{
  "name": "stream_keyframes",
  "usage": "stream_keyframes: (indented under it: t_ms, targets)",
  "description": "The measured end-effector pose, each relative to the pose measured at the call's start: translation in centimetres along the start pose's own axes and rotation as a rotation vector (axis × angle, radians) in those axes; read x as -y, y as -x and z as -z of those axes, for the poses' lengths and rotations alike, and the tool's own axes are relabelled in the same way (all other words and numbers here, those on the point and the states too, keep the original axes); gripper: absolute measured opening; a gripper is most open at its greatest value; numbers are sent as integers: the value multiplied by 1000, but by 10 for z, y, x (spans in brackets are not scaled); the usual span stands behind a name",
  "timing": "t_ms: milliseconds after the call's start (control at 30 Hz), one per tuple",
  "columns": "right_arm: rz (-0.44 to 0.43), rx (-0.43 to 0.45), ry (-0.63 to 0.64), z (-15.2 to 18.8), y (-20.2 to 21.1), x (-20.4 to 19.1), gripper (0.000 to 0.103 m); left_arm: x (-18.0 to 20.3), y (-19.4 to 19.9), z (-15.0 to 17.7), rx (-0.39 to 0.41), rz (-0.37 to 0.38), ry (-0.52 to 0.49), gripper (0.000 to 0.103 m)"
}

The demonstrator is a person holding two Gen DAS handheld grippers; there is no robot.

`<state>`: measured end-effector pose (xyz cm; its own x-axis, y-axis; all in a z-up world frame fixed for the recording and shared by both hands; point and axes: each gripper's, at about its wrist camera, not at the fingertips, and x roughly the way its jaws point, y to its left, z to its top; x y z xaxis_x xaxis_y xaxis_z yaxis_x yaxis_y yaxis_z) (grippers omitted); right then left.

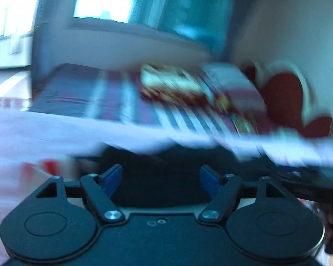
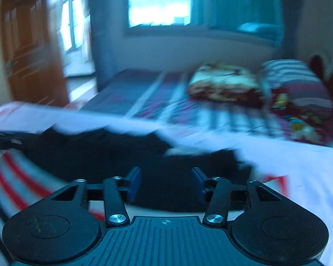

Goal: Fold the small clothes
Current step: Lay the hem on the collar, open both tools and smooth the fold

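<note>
The left hand-held gripper (image 1: 161,182) stands with its blue pads (image 1: 113,179) spread apart and nothing between them; the right hand-held gripper (image 2: 166,185) is likewise parted, its pads clear of any cloth. Just ahead of both lies the dark garment (image 2: 126,155) — a black, low heap on the bed, its outline too smeared to tell what kind of clothing it is. A white cloth with red markings (image 1: 33,137) lies under and around it, reaching past the left gripper's left side and the right gripper's right side; the red marks may be print, but the blur leaves no writing readable, and no label shows anywhere. Farther ahead, the striped bedspread (image 2: 131,93) carries a folded floral blanket (image 2: 224,84) and a striped pillow (image 2: 297,77). No container is to be made out. Beyond the bed, a bright window (image 2: 158,2) and, far left of the right gripper, a wooden door (image 2: 31,51) — both streaked.
</note>
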<state>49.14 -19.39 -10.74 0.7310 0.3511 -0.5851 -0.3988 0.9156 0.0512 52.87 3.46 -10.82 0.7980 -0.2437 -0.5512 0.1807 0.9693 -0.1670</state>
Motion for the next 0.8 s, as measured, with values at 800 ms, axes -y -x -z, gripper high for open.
stream_keyframes:
  t_ms: [800]
  targets:
    - [-18, -69, 54, 63, 70, -45, 50, 53, 59, 84, -7, -68, -99, 72]
